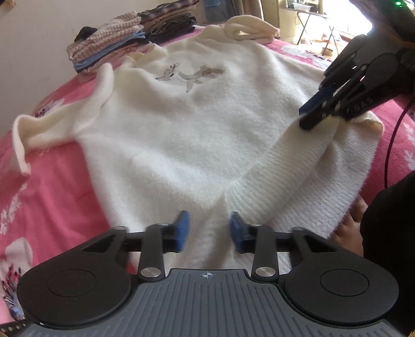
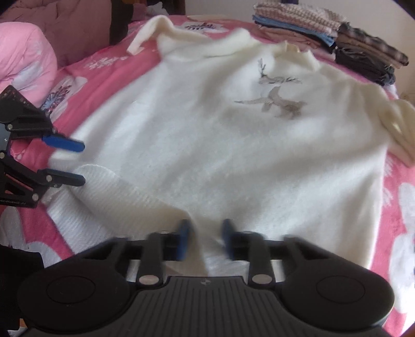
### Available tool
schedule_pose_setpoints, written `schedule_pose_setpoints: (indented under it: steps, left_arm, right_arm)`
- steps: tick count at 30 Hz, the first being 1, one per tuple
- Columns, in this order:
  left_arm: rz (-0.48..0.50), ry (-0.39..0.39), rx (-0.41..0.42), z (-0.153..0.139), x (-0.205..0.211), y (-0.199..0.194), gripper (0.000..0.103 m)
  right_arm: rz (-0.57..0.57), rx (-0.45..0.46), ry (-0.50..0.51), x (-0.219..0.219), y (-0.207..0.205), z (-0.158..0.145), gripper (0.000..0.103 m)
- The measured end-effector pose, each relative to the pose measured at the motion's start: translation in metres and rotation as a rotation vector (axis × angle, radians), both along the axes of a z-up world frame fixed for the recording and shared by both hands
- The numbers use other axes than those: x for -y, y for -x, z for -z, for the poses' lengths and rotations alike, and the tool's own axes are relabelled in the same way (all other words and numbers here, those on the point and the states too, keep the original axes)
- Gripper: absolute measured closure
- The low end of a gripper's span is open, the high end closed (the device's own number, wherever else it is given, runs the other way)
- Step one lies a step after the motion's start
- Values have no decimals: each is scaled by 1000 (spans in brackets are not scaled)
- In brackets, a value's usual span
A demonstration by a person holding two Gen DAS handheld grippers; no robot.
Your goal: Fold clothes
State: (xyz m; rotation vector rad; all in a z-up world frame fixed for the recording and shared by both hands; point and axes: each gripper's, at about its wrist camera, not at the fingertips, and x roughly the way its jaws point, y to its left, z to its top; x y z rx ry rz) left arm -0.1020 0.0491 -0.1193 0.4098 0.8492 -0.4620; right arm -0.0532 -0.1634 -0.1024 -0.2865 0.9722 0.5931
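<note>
The white sweater (image 1: 181, 124) lay face-up on the pink bed (image 1: 57, 181), hem flipped back. Both hand-held grippers, left (image 1: 209, 230) and right (image 2: 203, 238), hung parted and empty over the hem; any grip should take both layers.

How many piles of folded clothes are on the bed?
2, side by side at the bed's far edge beyond the sweater: a light pile of pink, blue and checked pieces, and a dark pile beside it. More could lie out of view.

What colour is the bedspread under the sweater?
Pink with white flower shapes: bedspread, clearest in the right wrist view.
</note>
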Motion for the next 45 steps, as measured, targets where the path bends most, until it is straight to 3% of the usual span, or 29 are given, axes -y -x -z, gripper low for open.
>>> schedule_pose_setpoints:
  steps: [1, 7, 13, 18, 27, 31, 37, 41, 45]
  left_arm:
    - [3, 10, -2, 0, -3, 1, 85]
    - [33, 20, -3, -6, -12, 17, 95]
    - [102, -37, -35, 1, -9, 39, 96]
    - [125, -83, -43, 16, -6, 44, 96]
    - [150, -120, -50, 21, -7, 44, 92]
    - [98, -96, -82, 16, -17, 43, 83]
    - [16, -111, -115, 14, -42, 53, 81]
    - [-133, -76, -191, 13, -66, 49, 74]
    - [-309, 36, -218, 7, -89, 34, 73]
  right_arm:
    - [-2, 10, -15, 2, 4, -4, 93]
    - [-133, 87, -91, 15, 41, -26, 96]
    - [-281, 95, 11, 13, 76, -17, 96]
    - [-320, 147, 153, 4, 91, 9, 96]
    - [-313, 140, 178, 3, 91, 23, 96]
    - [-308, 140, 207, 2, 96, 22, 91]
    - [-236, 107, 186, 19, 100, 13, 83]
    - [-132, 81, 164, 39, 102, 5, 79]
    - [39, 45, 115, 68, 100, -1, 77]
